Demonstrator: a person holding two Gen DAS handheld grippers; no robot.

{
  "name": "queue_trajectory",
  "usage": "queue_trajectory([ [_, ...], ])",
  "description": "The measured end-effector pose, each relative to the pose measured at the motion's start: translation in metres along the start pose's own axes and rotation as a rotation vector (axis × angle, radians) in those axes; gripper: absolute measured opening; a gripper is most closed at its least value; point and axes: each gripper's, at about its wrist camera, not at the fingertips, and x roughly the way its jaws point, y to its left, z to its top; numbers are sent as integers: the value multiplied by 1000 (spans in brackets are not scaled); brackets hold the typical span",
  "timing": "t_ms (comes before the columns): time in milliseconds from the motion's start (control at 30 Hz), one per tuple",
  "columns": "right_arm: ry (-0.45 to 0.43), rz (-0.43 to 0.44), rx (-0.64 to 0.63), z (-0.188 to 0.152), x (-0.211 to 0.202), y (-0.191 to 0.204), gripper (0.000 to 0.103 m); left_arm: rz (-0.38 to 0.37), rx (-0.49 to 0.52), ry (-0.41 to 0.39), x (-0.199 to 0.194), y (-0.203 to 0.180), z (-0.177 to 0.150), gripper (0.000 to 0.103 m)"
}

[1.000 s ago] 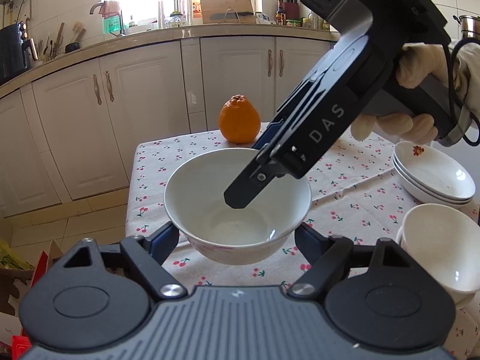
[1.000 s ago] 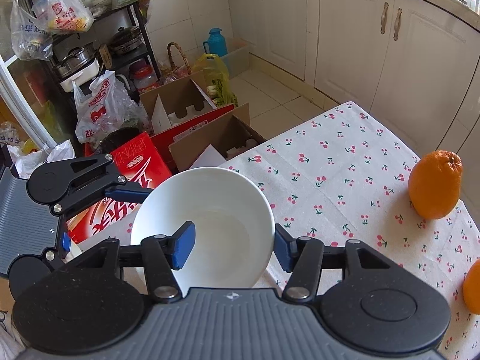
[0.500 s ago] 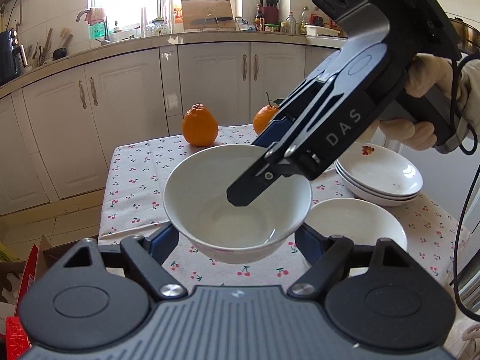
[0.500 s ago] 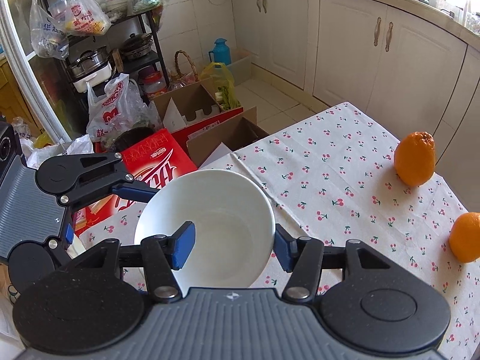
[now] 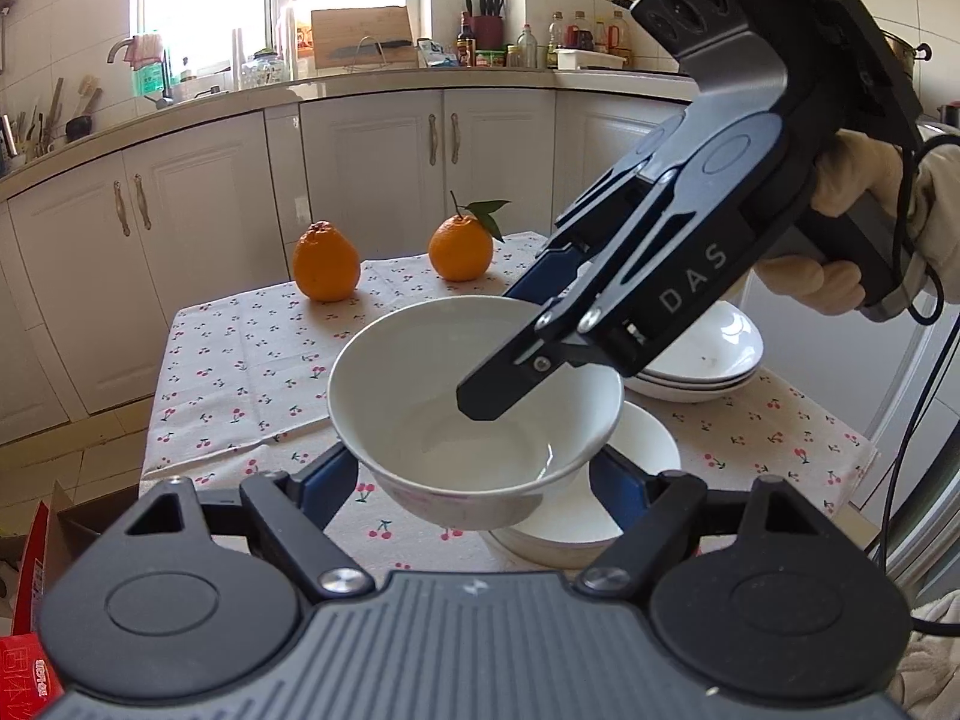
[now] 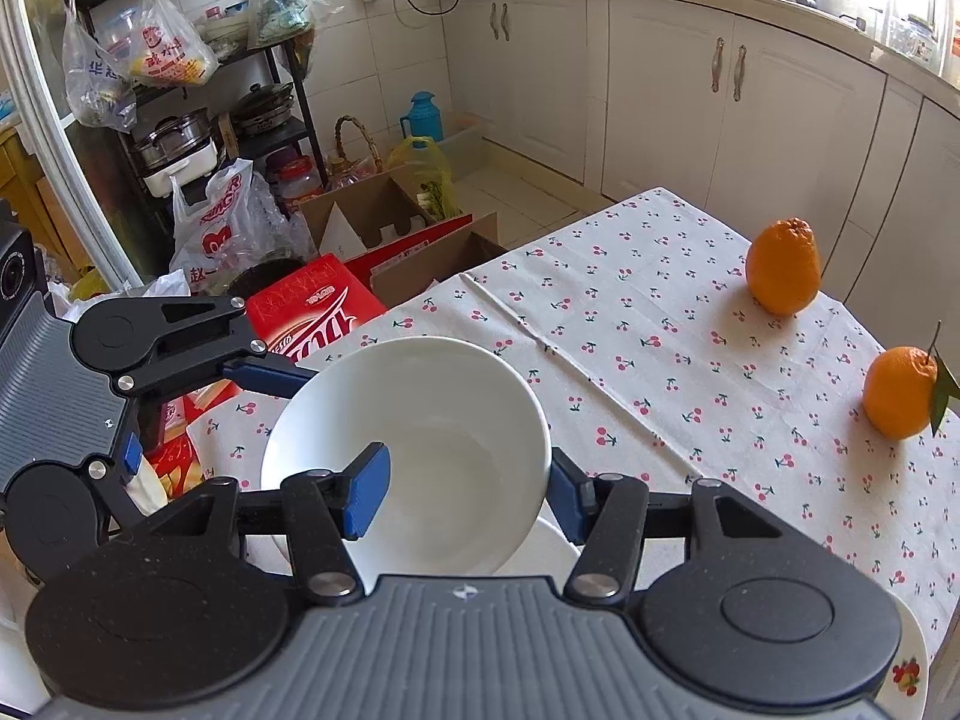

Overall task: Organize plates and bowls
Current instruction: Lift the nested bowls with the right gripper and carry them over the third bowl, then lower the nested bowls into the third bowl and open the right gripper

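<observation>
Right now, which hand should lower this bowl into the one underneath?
Right, probably. The right gripper pinches the held bowl's rim, one finger inside, so it clears the lower bowl. The left gripper's fingers flank the bowl low, where they might catch.

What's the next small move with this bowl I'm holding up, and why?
Probably lower the held bowl straight into the second bowl on the table. It hangs just above that one, partly overlapping it, cradled between the left claw and right claw, so nesting looks like the shortest step.
</observation>
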Motion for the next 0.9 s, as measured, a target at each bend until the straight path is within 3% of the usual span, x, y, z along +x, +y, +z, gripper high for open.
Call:
queue_trajectory([
  [400, 6, -42, 52, -39, -21, -11, 62, -71, 1, 26, 15, -29, -1, 84],
  [900, 17, -26, 84, -52, -8, -20, 62, -73, -13, 70, 24, -34, -4, 84],
])
